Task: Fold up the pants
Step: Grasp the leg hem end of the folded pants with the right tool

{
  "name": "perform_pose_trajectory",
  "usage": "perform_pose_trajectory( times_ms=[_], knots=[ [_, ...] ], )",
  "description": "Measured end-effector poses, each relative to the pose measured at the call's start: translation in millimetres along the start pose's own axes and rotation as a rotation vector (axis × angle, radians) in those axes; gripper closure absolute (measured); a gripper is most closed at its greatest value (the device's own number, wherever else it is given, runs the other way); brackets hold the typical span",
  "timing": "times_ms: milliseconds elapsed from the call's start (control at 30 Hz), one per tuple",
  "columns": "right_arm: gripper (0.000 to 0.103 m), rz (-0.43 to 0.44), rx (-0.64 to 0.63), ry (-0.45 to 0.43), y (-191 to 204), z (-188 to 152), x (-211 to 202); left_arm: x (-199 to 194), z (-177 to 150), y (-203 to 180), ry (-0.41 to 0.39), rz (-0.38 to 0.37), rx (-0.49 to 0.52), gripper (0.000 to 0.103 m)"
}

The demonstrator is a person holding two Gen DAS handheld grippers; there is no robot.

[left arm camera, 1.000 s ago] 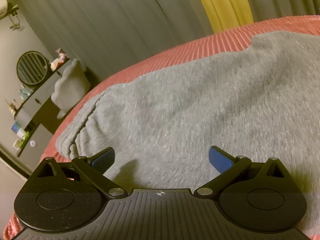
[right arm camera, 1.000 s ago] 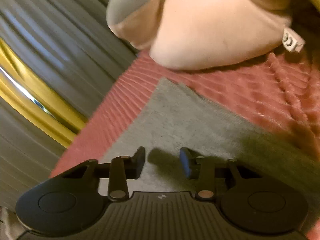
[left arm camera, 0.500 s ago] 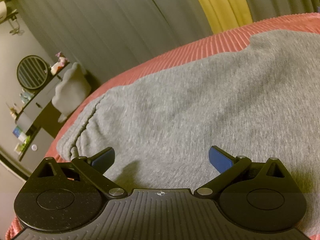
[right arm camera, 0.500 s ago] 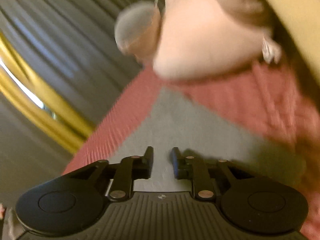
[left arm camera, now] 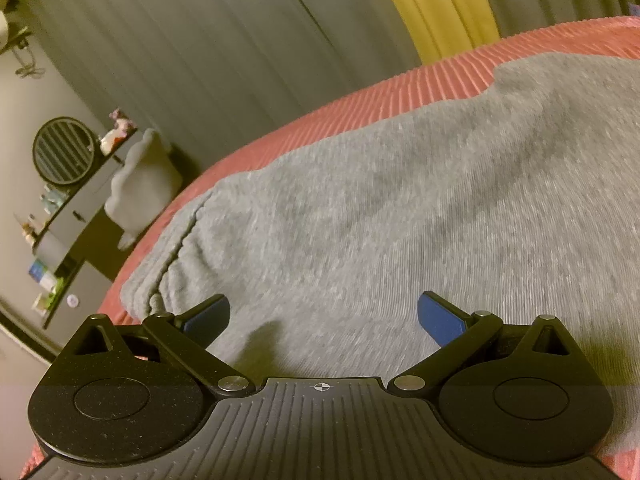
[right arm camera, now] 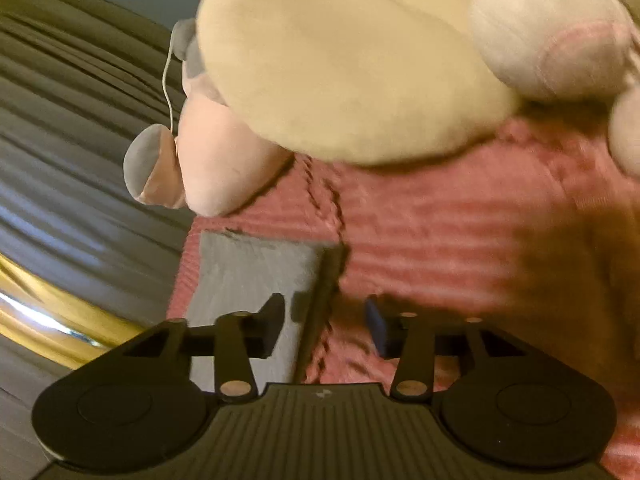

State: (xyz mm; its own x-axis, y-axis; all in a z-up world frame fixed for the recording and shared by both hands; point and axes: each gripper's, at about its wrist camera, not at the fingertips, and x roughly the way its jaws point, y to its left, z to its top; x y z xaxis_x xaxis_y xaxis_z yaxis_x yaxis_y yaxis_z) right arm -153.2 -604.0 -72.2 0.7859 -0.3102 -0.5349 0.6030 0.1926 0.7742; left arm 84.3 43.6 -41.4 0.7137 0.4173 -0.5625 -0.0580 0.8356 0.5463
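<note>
Your left claw (left arm camera: 322, 314) is hovering just above the grey pants (left arm camera: 400, 208) with its blue-padded fingers (left arm camera: 438, 318) spread wide and gripping nothing. The cloth is lying directly under and ahead of those fingers, filling the space between them. Off the left finger, the gathered waistband (left arm camera: 168, 276) with a drawstring end is bunching up near the edge of the pink ribbed bedspread (left arm camera: 360, 100). Beyond the far edge of the pants, the bedspread is curving away toward grey curtains (left arm camera: 180, 52) and a yellow curtain strip (left arm camera: 436, 8). Far off to the left of the claw, a dark shelf unit (left arm camera: 76, 216) is standing with a round fan (left arm camera: 63, 150) on top.

Your right claw (right arm camera: 324, 320) is released too: its jaws have just been opening, and they are standing apart with nothing pinched. Its left finger is hanging over a folded grey leg end of the pants (right arm camera: 256, 276), whose right edge is running under the gap between the fingers; the right finger is over bare bedspread (right arm camera: 460, 240). Ahead of this claw, past the end of the pants leg, a large cream and pink plush toy (right arm camera: 340, 72) is resting on the bedspread, with the curtains (right arm camera: 72, 120) away to the left.
</note>
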Motion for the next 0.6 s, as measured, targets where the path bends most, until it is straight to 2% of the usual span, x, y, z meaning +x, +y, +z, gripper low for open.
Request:
perform_pose_trajectory(
  times_ms=[200,300,367,567,600],
  knots=[
    [0.052,0.11,0.063,0.002,6,7,-15,-8,1,8,0.012,0.003,-0.016,0.0],
    [0.052,0.036,0.053,0.021,8,14,1,-9,1,8,0.012,0.019,-0.012,0.0],
    [0.05,0.019,0.059,0.028,1,17,10,-10,1,8,0.012,0.023,-0.014,0.0],
    [0.051,0.059,0.053,0.049,-3,28,32,-8,3,7,0.034,0.028,-0.02,0.0],
    [0.061,0.061,0.036,0.041,0,29,32,-8,3,7,0.037,0.028,-0.021,0.0]
  ],
)
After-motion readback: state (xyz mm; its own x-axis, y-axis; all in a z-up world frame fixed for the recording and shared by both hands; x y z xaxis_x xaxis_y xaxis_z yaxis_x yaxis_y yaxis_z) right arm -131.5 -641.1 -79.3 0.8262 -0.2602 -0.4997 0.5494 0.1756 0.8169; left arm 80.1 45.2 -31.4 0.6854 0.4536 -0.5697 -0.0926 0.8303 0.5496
